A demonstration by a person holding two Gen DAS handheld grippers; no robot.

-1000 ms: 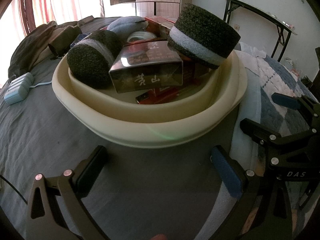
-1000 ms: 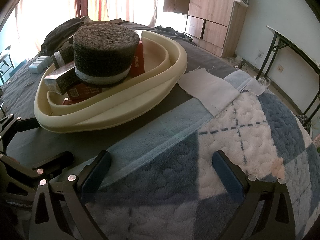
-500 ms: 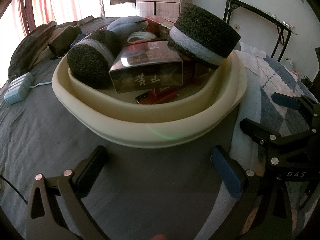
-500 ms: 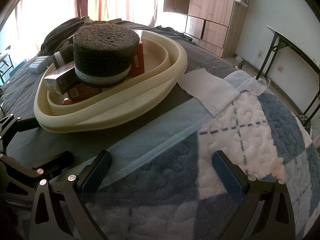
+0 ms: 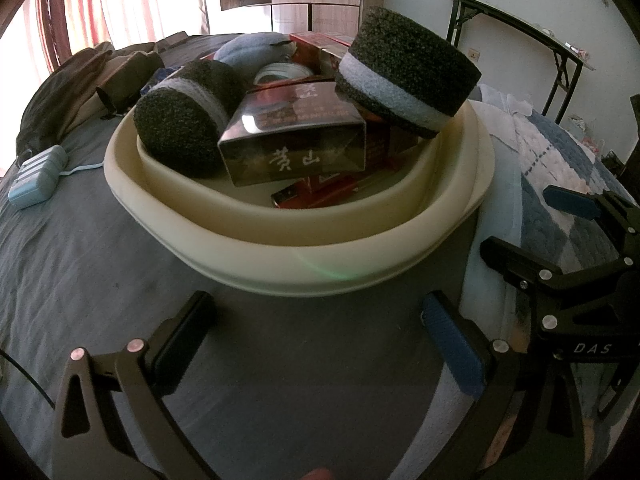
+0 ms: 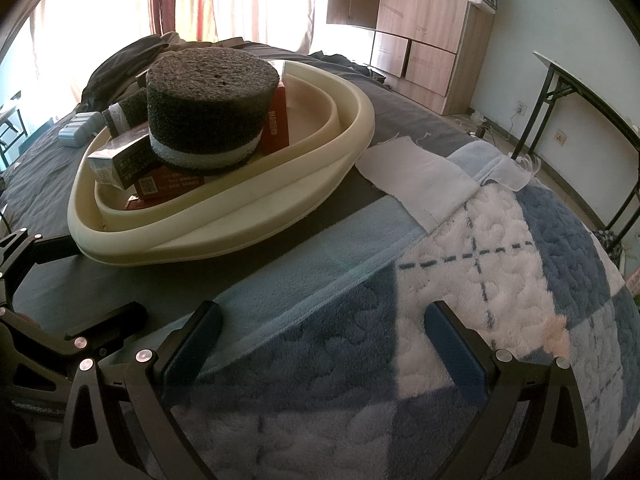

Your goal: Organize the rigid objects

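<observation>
The shiny dark box (image 5: 294, 136) says "黄山" in gold. The red box (image 6: 276, 120) says "DIAMOND". The right gripper (image 5: 592, 312) frame says "DAS".

A sunny bedroom with a big bed

Bright light comes through the red-striped curtains (image 6: 224, 0). A wooden wardrobe (image 6: 424, 28) stands by the pale wall (image 6: 560, 20). A folding table (image 6: 580, 80) with black legs is beside the bed (image 5: 60, 280).

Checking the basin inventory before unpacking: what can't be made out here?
- Basin floor: both views, covered by boxes.
- Lower red boxes: left view, under the dark box; count unclear.
- White ring: left view, mostly behind the dark box.
- Small foam roll: right view, behind the big foam roll.
</observation>
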